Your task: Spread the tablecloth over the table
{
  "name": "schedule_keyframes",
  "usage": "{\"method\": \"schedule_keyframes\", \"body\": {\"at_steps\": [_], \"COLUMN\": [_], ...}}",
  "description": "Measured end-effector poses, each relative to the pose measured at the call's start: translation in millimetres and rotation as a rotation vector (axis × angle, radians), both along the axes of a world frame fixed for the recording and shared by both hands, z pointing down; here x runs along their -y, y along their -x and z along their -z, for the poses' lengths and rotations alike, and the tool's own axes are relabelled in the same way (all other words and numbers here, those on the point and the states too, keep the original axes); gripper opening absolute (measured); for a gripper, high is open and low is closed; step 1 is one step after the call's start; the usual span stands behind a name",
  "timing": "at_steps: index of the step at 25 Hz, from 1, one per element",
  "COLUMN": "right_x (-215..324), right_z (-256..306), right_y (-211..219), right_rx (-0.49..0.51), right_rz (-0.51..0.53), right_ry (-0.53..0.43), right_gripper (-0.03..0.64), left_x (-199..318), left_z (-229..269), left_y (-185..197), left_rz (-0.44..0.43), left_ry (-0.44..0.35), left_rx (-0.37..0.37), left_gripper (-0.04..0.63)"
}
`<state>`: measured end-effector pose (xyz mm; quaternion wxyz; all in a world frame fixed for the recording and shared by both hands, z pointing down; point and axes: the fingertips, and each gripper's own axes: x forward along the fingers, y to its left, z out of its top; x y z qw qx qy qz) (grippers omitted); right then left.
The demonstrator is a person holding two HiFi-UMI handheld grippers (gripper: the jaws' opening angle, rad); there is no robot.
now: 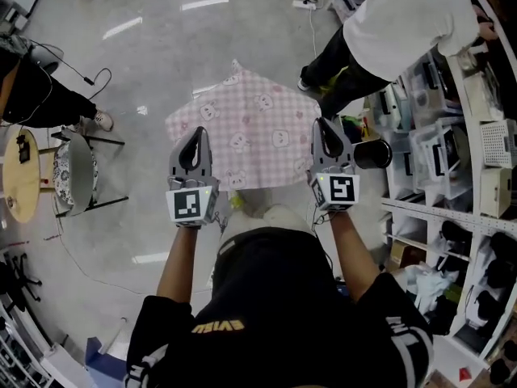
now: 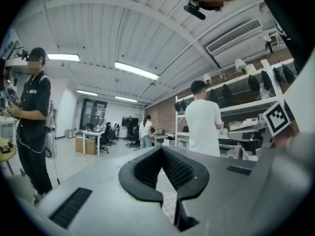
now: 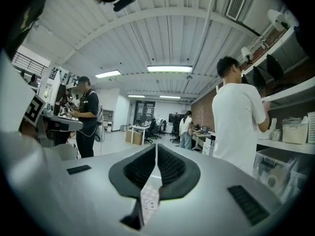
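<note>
A pink checked tablecloth with small bear prints lies spread over a small table, which it hides completely. My left gripper hovers level over the cloth's near left corner, and my right gripper over the near right corner. In the left gripper view the left gripper's fingertips meet, and a strip of the cloth shows low through the gap behind them. In the right gripper view the right gripper is likewise shut, with the cloth below. I see no cloth pinched at either tip.
A person in a white shirt bends at the cluttered shelves on the right, close to the table's far right. A black cylinder sits by my right gripper. To the left are a chair, a round wooden table and another person.
</note>
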<state>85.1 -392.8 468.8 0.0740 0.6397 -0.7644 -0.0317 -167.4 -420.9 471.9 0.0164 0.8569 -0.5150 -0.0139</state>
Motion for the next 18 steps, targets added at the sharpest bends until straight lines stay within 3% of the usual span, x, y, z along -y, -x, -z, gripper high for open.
{"method": "schedule_keyframes", "body": {"at_steps": [1,6,10,18], "right_x": [-10.7,-67.9,-121.9,-201.5], "right_z": [-0.1,4.9,12.9,11.1], "right_y": [-1.9,-9.6,-15.6,-41.5], "right_rx": [0.006,0.024,0.049,0.083], "right_rz": [0.004,0.037,0.067,0.069], "right_ry": [0.002,-0.02,-0.042,-0.056], "right_gripper": [0.0,0.0,0.0,0.0], "left_x": [-11.8,-82.6,-148.2,-237.7], "left_z": [-0.4,9.1,18.1,23.6], "left_y": [0.5,-17.3,-29.8,-53.4], "left_rz": [0.014,0.042,0.092,0.098], "left_ry": [0.006,0.031,0.012,-0.036], "left_rx": [0.003,-0.021,0.011,0.083], "left_gripper": [0.018,0.018,0.018,0.018]}}
